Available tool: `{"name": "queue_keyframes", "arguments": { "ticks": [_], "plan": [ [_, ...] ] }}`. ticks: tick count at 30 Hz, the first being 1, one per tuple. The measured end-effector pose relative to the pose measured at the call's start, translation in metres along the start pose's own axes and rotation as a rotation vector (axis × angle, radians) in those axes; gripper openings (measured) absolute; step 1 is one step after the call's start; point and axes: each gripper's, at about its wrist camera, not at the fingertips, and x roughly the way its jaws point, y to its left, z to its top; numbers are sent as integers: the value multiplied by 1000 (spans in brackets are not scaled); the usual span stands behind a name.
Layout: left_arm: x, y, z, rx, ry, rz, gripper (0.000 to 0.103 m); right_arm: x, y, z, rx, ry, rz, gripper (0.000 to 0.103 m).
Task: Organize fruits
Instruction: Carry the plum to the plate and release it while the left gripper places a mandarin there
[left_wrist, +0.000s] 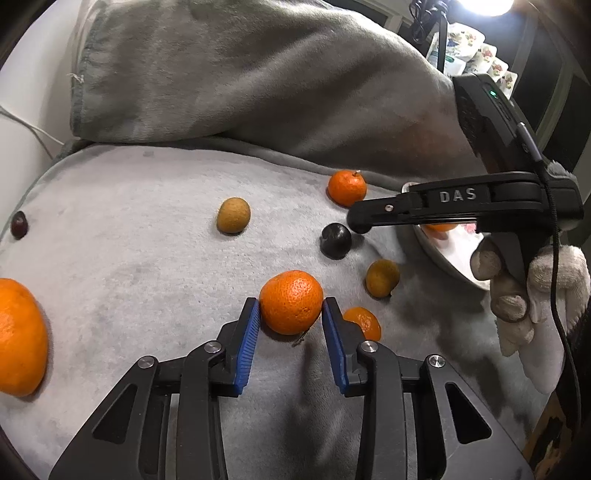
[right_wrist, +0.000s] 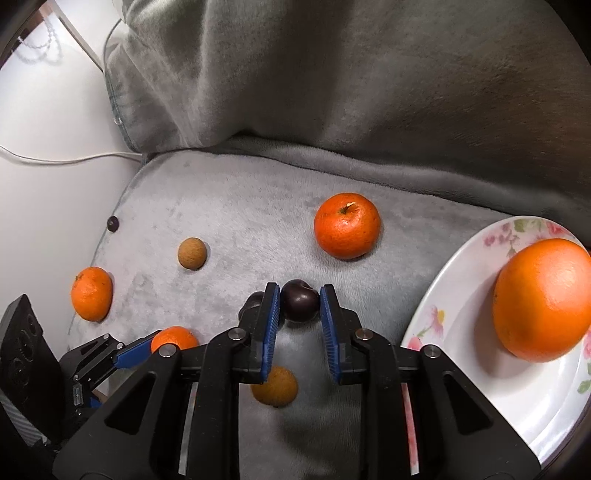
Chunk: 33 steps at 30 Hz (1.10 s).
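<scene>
Closest to you in the left view, your left tool (left_wrist: 291, 306) has its two blue pads pressed on the sides of a small orange (left_wrist: 291, 302). The pads sit only a little way apart, and the orange fills the gap between them. The orange rests on a soft gray blanket (left_wrist: 147, 229).

In the right view, your right tool (right_wrist: 298, 301) has its blue pads squeezed on a dark round plum (right_wrist: 299, 301). The gap there is small too, and the plum fills it. The plum is down on the blanket as well.

A white plate with pink flowers (right_wrist: 461, 280) sits at the right side of the blanket. One big orange (right_wrist: 541, 299) lies on it.

More fruit is spread over the blanket. A stemmed orange (right_wrist: 347, 225) lies farther back, well apart from the plum. A brown round fruit (right_wrist: 192, 253) sits off to the left, and a tiny dark fruit (right_wrist: 113, 223) lies near the blanket's left edge. Another orange (right_wrist: 91, 293) lies at the left, near that edge. A second brown fruit (right_wrist: 275, 387) sits just under your right tool.

In the left view, a half-hidden orange piece (left_wrist: 364, 323) peeks out beside the right pad. Your gloved right hand (left_wrist: 532, 291) grips the handle of the right tool. A big gray cushion (left_wrist: 240, 74) rises behind the fruit.
</scene>
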Motion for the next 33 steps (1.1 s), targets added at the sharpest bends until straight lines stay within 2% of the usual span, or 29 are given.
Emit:
{"name": "queue_keyframes", "arguments": {
  "ticks": [9, 16, 26, 33],
  "plan": [
    [-20, 2, -3, -32, -34, -5, 33, -36, 3, -15, -12, -81, 1, 23],
    [-30, -14, 0, -22, -65, -47, 33, -77, -5, -37, -5, -165, -6, 23],
    [-26, -53, 12, 14, -74, -124, 33, -131, -43, -77, 54, -256, -59, 23],
    [-21, -81, 18, 42, -74, -169, 33, -146, -76, -99, 102, -264, -106, 23]
  ]
}}
